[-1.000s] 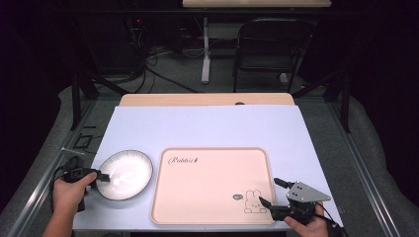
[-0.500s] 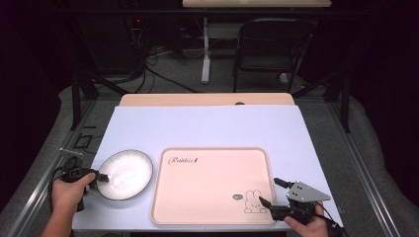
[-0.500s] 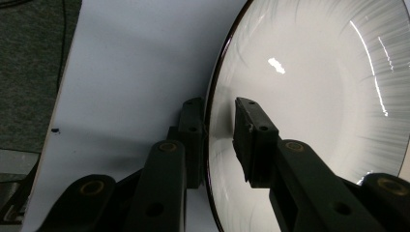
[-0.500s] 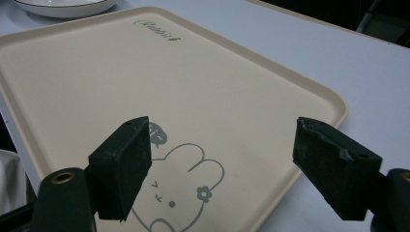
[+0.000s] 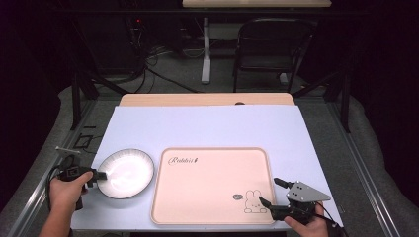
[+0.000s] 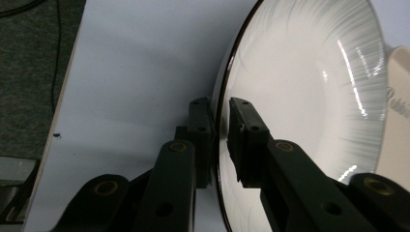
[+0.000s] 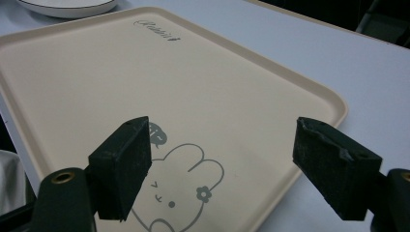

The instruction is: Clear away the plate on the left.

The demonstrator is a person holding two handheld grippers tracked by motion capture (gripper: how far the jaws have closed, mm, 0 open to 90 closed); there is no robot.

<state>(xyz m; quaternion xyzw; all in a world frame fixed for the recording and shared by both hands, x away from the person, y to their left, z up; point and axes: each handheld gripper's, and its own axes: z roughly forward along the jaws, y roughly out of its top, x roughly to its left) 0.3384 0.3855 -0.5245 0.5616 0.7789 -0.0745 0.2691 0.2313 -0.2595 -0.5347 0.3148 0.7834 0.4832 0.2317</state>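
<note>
A white plate with a dark rim [image 5: 126, 173] lies on the pale blue mat, left of a beige tray [image 5: 212, 207] printed with a rabbit. My left gripper [image 5: 101, 175] is at the plate's left edge. In the left gripper view its jaws have just been closing and now pinch the plate [image 6: 300, 96] at the rim, left gripper [image 6: 220, 121] shut on it. My right gripper [image 5: 269, 191] hovers open over the tray's near right corner. Between its wide jaws, right gripper [image 7: 222, 159], lies the tray [image 7: 145, 72] with nothing held. The plate [image 7: 67, 7] shows far off.
The mat [image 5: 207, 128] covers the table, with a wooden strip [image 5: 207, 99] along its far edge. A dark chair [image 5: 272, 44] and floor cables [image 5: 163, 64] lie beyond the table. The tray's surface is bare.
Both hands, the plate and the tray stay where they were. The left jaws sit slightly tighter at the plate's rim.
</note>
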